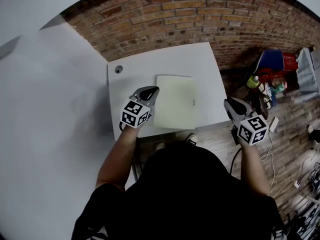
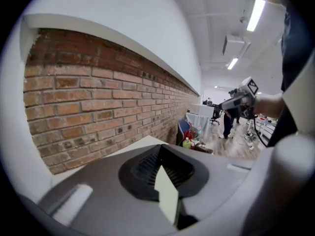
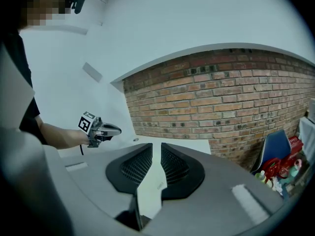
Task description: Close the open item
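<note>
Black shirt (image 1: 190, 194); grey left tongs (image 1: 151, 91), right tongs (image 1: 228, 103)

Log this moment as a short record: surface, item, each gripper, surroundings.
surface: white table against a brick wall
item: pale flat item, lying flat on the table; looks shut, no raised cover seen
left: left gripper by the item's left edge, jaws together, holding nothing; contact unclear
right: right gripper past the table's right edge, jaws slightly apart, empty
table detail: round hole near the back left corner
surroundings: floor clutter to the right
</note>
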### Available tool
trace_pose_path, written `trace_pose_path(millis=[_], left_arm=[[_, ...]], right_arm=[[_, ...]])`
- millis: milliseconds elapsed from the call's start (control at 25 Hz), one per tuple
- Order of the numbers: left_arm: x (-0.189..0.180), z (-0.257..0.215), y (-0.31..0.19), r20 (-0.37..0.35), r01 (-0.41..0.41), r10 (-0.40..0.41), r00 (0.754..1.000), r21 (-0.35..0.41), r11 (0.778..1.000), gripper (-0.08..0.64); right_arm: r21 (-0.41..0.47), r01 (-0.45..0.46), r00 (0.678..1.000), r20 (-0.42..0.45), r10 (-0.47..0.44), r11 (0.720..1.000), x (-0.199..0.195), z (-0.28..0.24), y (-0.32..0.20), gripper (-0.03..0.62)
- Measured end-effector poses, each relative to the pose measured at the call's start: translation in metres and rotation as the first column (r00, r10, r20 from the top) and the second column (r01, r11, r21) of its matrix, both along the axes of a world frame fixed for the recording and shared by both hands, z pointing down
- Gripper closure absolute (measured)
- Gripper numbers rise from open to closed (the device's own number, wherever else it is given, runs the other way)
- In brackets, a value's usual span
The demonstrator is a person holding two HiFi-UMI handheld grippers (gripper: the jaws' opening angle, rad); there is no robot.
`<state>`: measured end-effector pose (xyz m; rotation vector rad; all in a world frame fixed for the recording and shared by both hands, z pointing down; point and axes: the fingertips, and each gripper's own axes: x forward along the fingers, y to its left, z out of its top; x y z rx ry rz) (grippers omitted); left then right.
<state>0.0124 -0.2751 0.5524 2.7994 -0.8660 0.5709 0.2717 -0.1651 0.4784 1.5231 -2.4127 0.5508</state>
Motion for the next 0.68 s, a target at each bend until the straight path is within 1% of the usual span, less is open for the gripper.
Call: trace_pose_path(millis=[120, 200, 440, 680], left_arm=[[-0.014, -0.023, 0.002, -0.038, 0.027, -0.024, 0.999, 0.076, 0.997, 0.557], [-0.024, -0.033, 0.003, -0.056, 0.047, -0.041, 0.998, 0.109, 0.993, 0.557], [-0.057, -0.047, 0.004, -0.076, 0.112, -0.103, 0.992, 0.134, 0.985, 0.557], [-0.087, -0.052, 0.008, -0.063, 0.159, -0.151, 0.987, 0.155, 0.975, 0.557]], right_arm=[[0.016, 0.011, 1.000, -0.004, -0.011, 1.000, -0.004, -0.005, -0.006, 0.537], [0.023, 0.019, 1.000, -0.004, -0.019, 1.000, -0.008, -0.008, -0.009, 0.537], [0.035, 0.042, 0.999, -0.002, -0.042, 0.999, -0.021, -0.011, -0.015, 0.537], [0.043, 0.042, 0.999, 0.000, -0.042, 0.998, -0.031, -0.011, -0.012, 0.537]])
